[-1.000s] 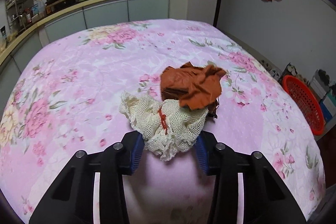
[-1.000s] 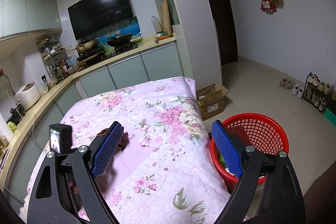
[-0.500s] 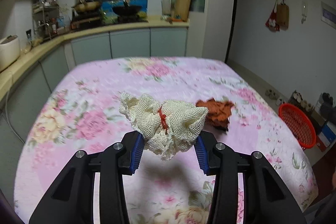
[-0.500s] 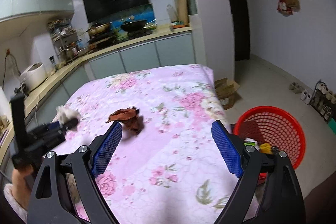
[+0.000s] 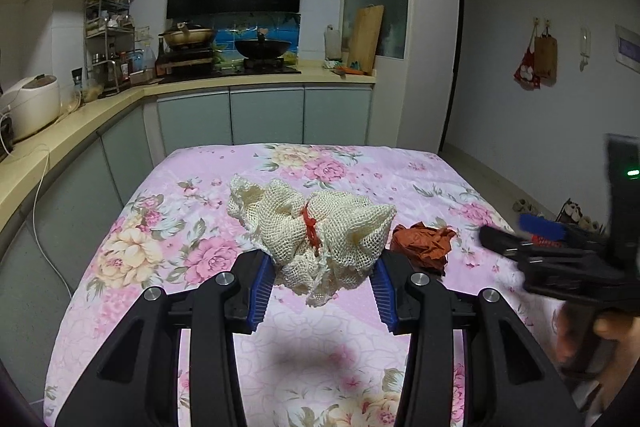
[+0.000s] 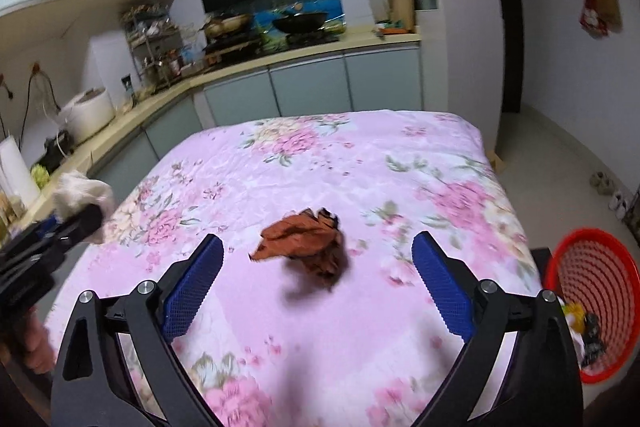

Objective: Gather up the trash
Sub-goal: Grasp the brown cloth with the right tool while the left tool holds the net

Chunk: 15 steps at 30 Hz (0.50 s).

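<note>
While the left gripper [image 5: 322,287] is squeezing a cream mesh net bundle tied with red string [image 5: 312,231] above the pink floral-covered desk [image 6: 360,155], the right gripper [image 6: 318,279] is opening its fingers wide, nothing between them, near a crumpled rust-brown wrapper [image 6: 308,247] lying mid-desk; a red plastic basket [image 6: 592,291] is standing beside.

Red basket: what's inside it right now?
In the red basket, a yellow scrap and something dark show. The right gripper's fingers cover the rest.
</note>
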{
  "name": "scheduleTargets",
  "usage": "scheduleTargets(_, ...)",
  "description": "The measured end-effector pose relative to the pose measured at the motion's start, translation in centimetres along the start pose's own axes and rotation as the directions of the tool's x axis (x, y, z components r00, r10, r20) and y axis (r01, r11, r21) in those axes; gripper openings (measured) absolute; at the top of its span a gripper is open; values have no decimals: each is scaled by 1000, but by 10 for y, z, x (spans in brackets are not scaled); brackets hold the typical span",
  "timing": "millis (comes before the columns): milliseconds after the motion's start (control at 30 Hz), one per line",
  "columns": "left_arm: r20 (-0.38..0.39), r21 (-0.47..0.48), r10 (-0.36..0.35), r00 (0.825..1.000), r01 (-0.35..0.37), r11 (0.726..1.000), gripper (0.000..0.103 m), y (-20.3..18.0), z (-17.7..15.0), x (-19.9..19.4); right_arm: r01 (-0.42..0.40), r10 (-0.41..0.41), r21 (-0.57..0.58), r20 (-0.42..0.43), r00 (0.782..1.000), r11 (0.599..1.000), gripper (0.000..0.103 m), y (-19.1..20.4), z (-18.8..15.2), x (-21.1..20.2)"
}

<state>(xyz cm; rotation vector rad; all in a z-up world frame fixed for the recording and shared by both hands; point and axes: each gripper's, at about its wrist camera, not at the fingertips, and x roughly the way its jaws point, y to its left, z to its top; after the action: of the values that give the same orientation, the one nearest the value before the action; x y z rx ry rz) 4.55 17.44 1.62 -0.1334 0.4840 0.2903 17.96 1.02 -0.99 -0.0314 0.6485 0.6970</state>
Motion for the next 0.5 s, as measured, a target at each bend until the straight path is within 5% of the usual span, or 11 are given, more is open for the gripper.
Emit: scheduleTargets(500,-19,-41,2,1000,-3,999,41,16,-7,5,68,-78,-71,-139,987,995,92,9,2,94)
